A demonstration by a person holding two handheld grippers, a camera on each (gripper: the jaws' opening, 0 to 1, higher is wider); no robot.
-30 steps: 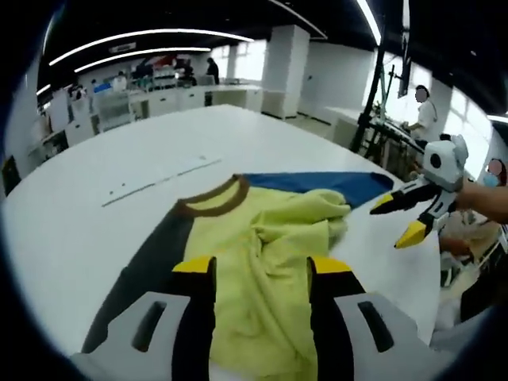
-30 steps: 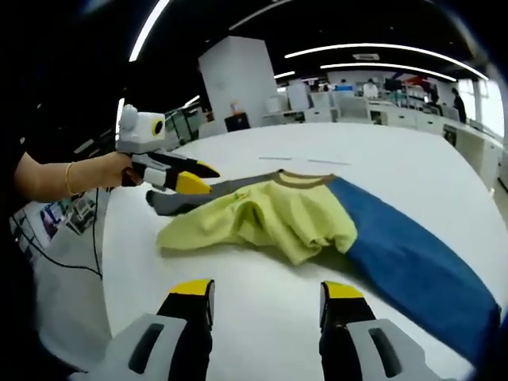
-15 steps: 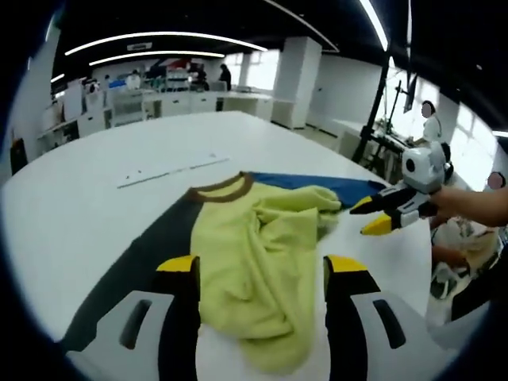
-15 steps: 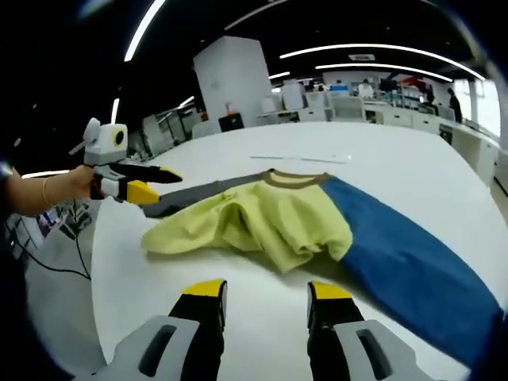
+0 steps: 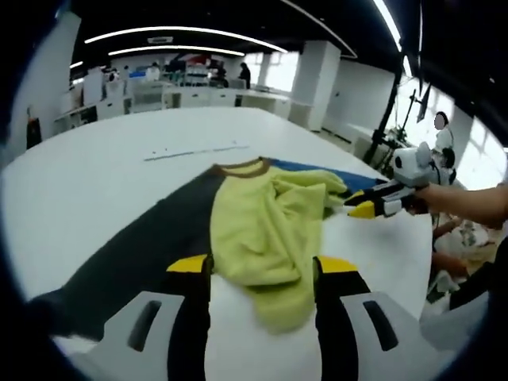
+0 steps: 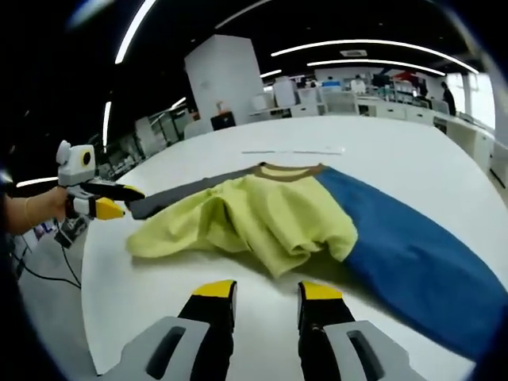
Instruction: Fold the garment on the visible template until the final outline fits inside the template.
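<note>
While both grippers [image 5: 258,266] [image 6: 266,292] hover open and empty, the shirt [image 6: 254,218] lies bunched; next, grip its hem.

Left gripper [image 5: 260,264] jaws parted and empty, right gripper [image 6: 266,290] jaws slightly parted, empty

The left gripper view looks low along the garment [image 5: 270,222] from one table [image 5: 95,175] edge; the right gripper view faces it from the adjoining edge (both share the garment, close up).
</note>
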